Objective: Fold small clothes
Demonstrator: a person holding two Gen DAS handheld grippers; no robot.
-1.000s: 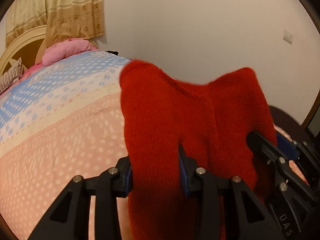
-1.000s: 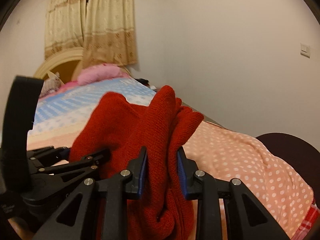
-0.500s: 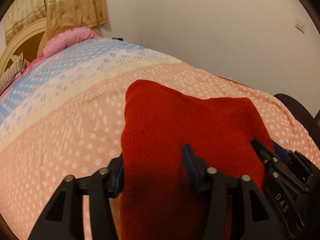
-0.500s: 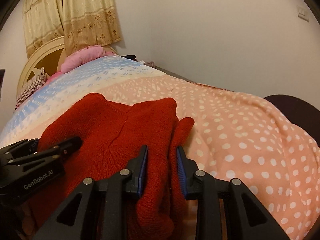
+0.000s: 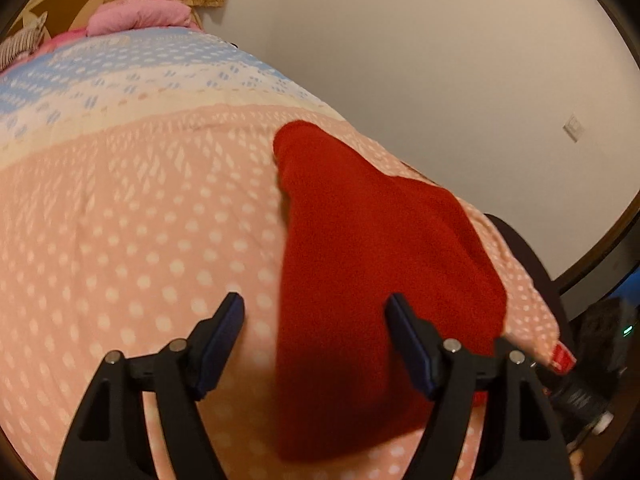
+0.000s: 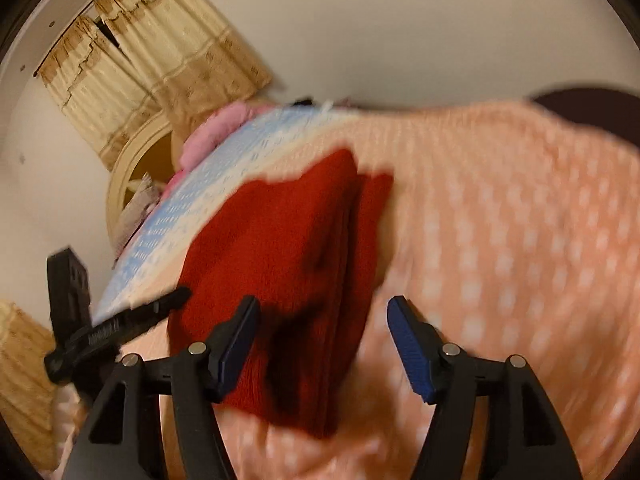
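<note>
A red knitted garment (image 5: 372,264) lies folded on the bed's pink dotted cover (image 5: 132,240). My left gripper (image 5: 316,312) is open, its fingers spread just above the garment's near end and holding nothing. In the right wrist view the same red garment (image 6: 280,264) lies folded in layers on the cover (image 6: 500,240). My right gripper (image 6: 320,314) is open above its near edge and holds nothing. The left gripper's black finger (image 6: 120,324) shows at the left of that view, beside the garment.
The bed runs back to a pink pillow (image 5: 140,20) and a cream headboard (image 6: 132,176) under beige curtains (image 6: 152,64). A white wall (image 5: 440,60) stands to the right. A dark round piece of furniture (image 5: 524,256) sits past the bed's right edge.
Both grippers lowered the red garment onto the bed, then opened and let go of it. It now lies folded on the cover. Both views have swung and drawn back.
</note>
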